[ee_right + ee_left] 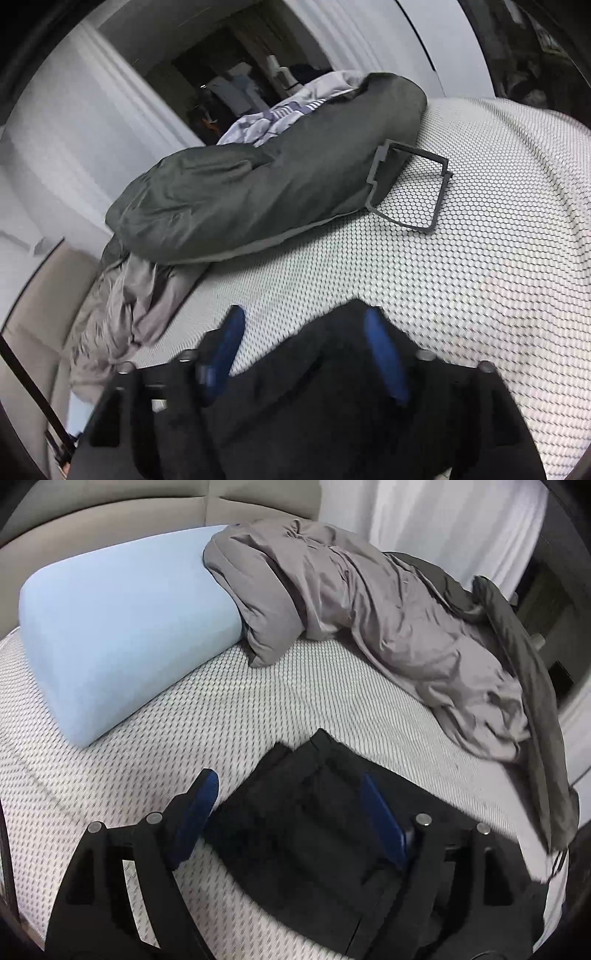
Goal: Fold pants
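Pants (314, 830), black and folded, lie on the bed (147, 746) under the left gripper (291, 805) in the left wrist view; its jaws stand open, blue pads apart and pressing nothing; only this view shows the light-blue pillow (118, 627) and the grey duvet (369, 620) heaped beside it, with white curtains (424, 517) behind.

Right wrist view shows the right gripper (306, 343), jaws likewise open over the black cloth; here alone appear a dark green cushion (266, 184) and a dark plastic frame (410, 184) leaning against it.
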Demonstrator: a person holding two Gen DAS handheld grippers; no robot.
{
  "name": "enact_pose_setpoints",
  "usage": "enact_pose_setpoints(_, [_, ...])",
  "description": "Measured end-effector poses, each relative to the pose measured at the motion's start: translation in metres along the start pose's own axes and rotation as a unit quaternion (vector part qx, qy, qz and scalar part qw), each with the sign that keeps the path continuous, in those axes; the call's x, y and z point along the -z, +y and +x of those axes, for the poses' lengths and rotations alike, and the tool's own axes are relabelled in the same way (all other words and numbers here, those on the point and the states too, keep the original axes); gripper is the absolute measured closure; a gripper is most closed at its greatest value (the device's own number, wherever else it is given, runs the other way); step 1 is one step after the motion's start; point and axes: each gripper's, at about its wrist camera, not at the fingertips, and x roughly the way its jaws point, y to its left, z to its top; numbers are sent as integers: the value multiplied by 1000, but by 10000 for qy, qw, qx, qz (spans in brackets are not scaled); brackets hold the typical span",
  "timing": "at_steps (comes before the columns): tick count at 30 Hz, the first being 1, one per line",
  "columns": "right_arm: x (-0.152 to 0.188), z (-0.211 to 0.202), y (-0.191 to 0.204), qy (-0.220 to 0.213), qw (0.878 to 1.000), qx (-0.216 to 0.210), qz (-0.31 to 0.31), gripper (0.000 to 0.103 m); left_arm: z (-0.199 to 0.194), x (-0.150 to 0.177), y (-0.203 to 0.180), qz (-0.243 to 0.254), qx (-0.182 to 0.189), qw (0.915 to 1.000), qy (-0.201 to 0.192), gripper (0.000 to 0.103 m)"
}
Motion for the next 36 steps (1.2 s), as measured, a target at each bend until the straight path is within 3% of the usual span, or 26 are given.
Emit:
enact_pose_setpoints(4, [35, -25, -2, 109, 9995, -271, -77, 23, -29, 47, 8, 75, 228, 9997, 87, 26])
enact_pose_setpoints(8, [81, -60, -13, 319, 9953, -915, -19, 23, -57, 99, 20, -59, 445, 9989, 102, 26])
enact_pose_setpoints(13, [123, -98, -25, 425, 9908, -1288, -7, 23, -87, 156, 20, -199, 788, 9967, 50, 26])
enact_pose_setpoints(18, [161, -112, -37, 551, 9866, -1495, -358, 23, -95, 197, -4, 549, 902, 9943, -143, 26])
enact_pose_setpoints(20, [171, -102, -41, 755, 9853, -1458, -474, 31, -90, 206, -13, 828, 872, 9927, -101, 26])
enact_pose_setpoints(21, [175, -94, -43, 884, 9847, -1415, -500, 44, -85, 209, -14, 821, 889, 9927, -8, 26])
enact_pose_setpoints(22, [178, -88, -45, 1002, 9844, -1368, -475, 49, -80, 211, -14, 708, 915, 9932, 108, 26])
enact_pose_setpoints(25, [183, -64, -53, 1318, 9825, -1304, -189, 56, -65, 212, -11, 403, 1071, 9929, 327, 26])
enact_pose_setpoints(30, [182, -44, -60, 1414, 9727, -1767, 514, 55, -23, 208, -13, 210, 843, 9931, 784, 26])
enact_pose_setpoints(36, [180, -26, -52, 1392, 9736, -1597, 846, 55, 7, 204, -14, -167, 810, 9917, 987, 26])
